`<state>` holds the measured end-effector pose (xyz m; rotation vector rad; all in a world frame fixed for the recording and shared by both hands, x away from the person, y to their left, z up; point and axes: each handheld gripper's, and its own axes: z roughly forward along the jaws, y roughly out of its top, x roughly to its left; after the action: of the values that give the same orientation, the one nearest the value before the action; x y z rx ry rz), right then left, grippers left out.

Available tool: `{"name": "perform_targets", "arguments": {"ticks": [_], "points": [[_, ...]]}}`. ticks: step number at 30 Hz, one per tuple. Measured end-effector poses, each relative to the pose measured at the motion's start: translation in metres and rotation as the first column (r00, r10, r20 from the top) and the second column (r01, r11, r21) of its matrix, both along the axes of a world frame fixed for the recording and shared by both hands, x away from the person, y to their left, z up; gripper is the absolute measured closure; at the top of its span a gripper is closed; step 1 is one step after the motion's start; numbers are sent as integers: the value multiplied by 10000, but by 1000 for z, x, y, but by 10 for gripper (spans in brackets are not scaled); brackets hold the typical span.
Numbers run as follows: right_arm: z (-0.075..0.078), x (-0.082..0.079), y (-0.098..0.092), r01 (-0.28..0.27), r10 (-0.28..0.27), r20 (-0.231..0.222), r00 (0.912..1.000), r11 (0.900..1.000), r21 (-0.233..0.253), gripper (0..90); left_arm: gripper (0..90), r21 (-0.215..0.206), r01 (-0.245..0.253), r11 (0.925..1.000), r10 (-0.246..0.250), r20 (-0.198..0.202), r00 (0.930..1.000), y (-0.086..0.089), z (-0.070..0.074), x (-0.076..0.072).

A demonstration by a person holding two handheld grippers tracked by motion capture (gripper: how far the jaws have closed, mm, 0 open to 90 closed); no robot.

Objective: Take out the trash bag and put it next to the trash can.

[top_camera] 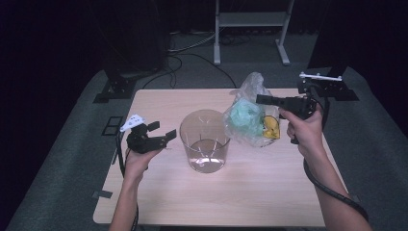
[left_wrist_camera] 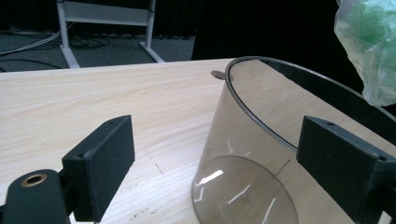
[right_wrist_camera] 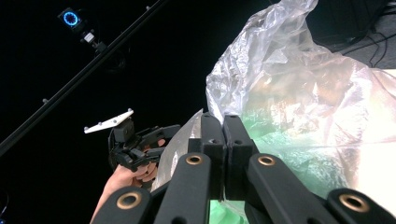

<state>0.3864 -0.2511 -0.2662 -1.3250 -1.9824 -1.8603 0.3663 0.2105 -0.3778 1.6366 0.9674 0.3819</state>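
A clear round plastic container [top_camera: 204, 142] stands upright and empty mid-table. My left gripper [top_camera: 162, 131] is open just left of it; in the left gripper view its jaws [left_wrist_camera: 219, 163] frame the container's [left_wrist_camera: 247, 186] near wall without touching. My right gripper [top_camera: 260, 99] is shut on the upper film of a clear plastic bag [top_camera: 248, 120] holding green and yellow contents, right of the container. In the right gripper view the jaws [right_wrist_camera: 224, 135] pinch the crinkled bag [right_wrist_camera: 303, 107], with the left gripper [right_wrist_camera: 161, 140] beyond. The bag's edge [left_wrist_camera: 373, 51] hangs past the container's rim.
The wooden table [top_camera: 240, 197] has bare room in front of and left of the container. Behind it on the grey floor are a white-framed stand [top_camera: 250, 19], black stand bases [top_camera: 118, 86] and loose cables [top_camera: 192, 53]. Dark curtains close off the back.
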Motion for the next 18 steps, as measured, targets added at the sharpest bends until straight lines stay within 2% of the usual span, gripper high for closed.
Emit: {"name": "perform_targets", "arguments": {"ticks": [18], "points": [[-14, 8, -24, 659, -651, -375, 9972, 9977, 187, 899, 103, 62, 54, 10000, -54, 41, 10000, -1, 0, 0]]}}
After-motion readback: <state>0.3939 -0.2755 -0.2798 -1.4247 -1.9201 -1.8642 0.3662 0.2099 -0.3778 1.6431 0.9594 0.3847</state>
